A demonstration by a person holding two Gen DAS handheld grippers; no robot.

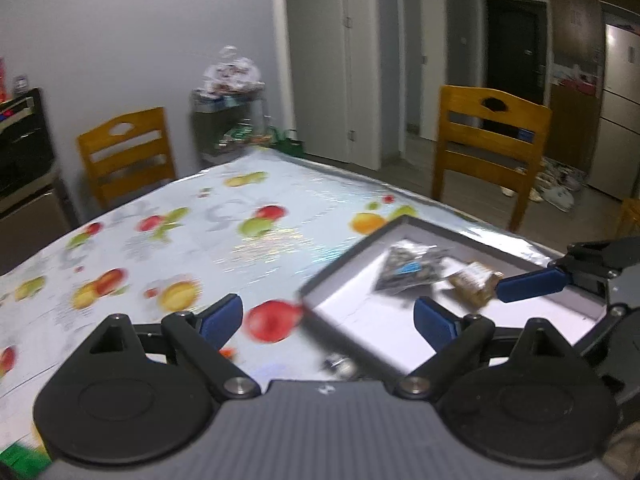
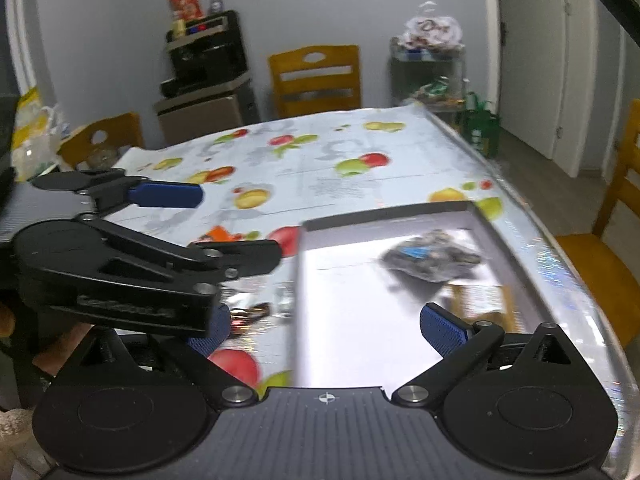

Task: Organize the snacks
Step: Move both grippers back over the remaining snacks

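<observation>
- Snacks: a dark crinkly packet [image 1: 408,274] and a tan wrapped snack [image 1: 474,286] lie side by side in a shallow grey-rimmed box [image 1: 344,262] with a white floor.
- The box sits on the counter [image 1: 200,240], near its right-hand edge, on a cloth printed with fruit.
- In the right wrist view the dark packet [image 2: 432,260] lies toward the far end of the box [image 2: 298,280]; the tan snack is too blurred there to make out.
- Another small wrapped item [image 2: 250,314] lies on the cloth just left of the box, outside it.
- The left hand-held gripper [image 1: 328,318] has its jaws spread wide, with nothing gripped; one blue fingertip is over the cloth, the other over the box.
- The right hand-held gripper [image 2: 326,330] is also spread wide and holds nothing, above the near end of the box.
- From the left wrist view, a blue fingertip of the right hand-held gripper [image 1: 532,282] reaches in just beside the tan snack; whether it touches is unclear.
- Wooden chairs [image 1: 484,144] stand around the counter.
</observation>
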